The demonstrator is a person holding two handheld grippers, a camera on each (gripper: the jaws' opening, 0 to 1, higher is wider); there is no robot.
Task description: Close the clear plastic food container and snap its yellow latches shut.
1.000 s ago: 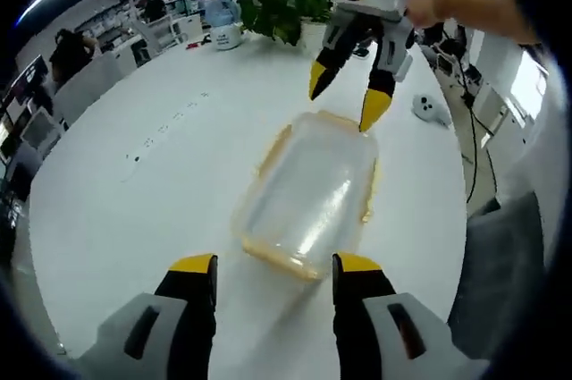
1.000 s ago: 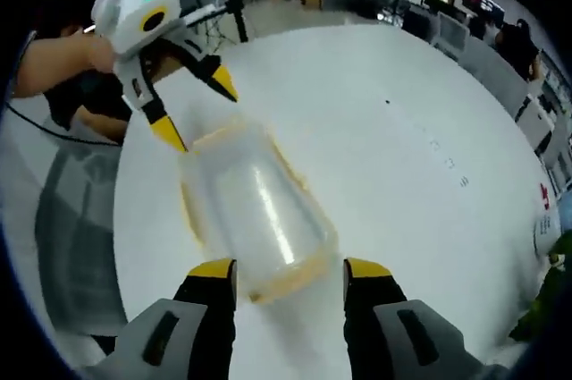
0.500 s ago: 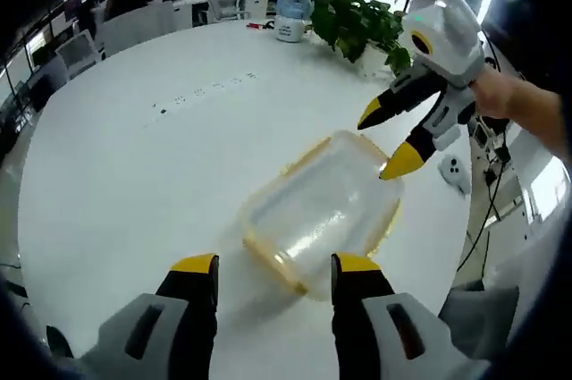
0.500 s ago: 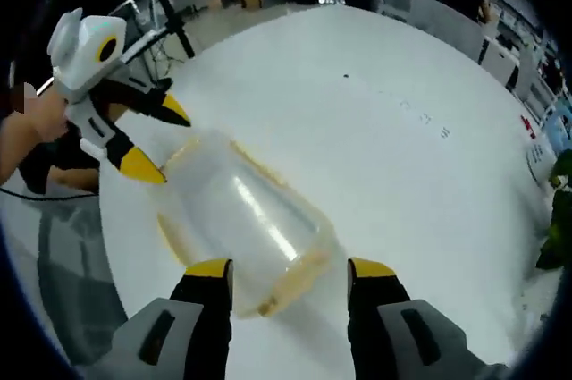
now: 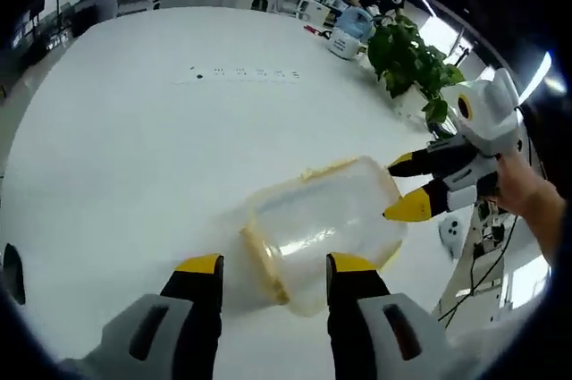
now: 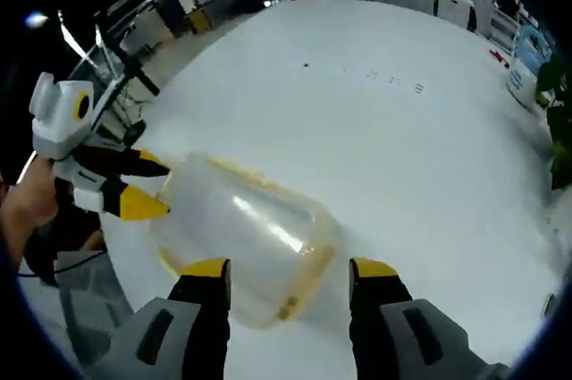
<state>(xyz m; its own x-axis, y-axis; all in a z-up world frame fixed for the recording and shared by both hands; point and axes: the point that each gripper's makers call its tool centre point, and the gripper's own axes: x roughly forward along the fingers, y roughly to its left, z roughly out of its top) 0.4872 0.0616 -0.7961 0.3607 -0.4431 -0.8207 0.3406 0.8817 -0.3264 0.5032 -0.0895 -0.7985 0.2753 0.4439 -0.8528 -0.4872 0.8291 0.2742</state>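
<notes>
The white bench [image 5: 134, 130] is carrying the clear plastic food container [image 5: 322, 223], which is lying near its edge. The left tongs [image 5: 266, 266] are gaping wide at the container's near end, gripping nothing. The right tongs [image 6: 288, 270] are likewise spread open at the opposite end, empty. A potted plant [image 5: 407, 63] is standing far right.

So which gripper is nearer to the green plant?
Right. The right gripper is at the container's end toward the plant; the left gripper is at the opposite end, farther away.
</notes>
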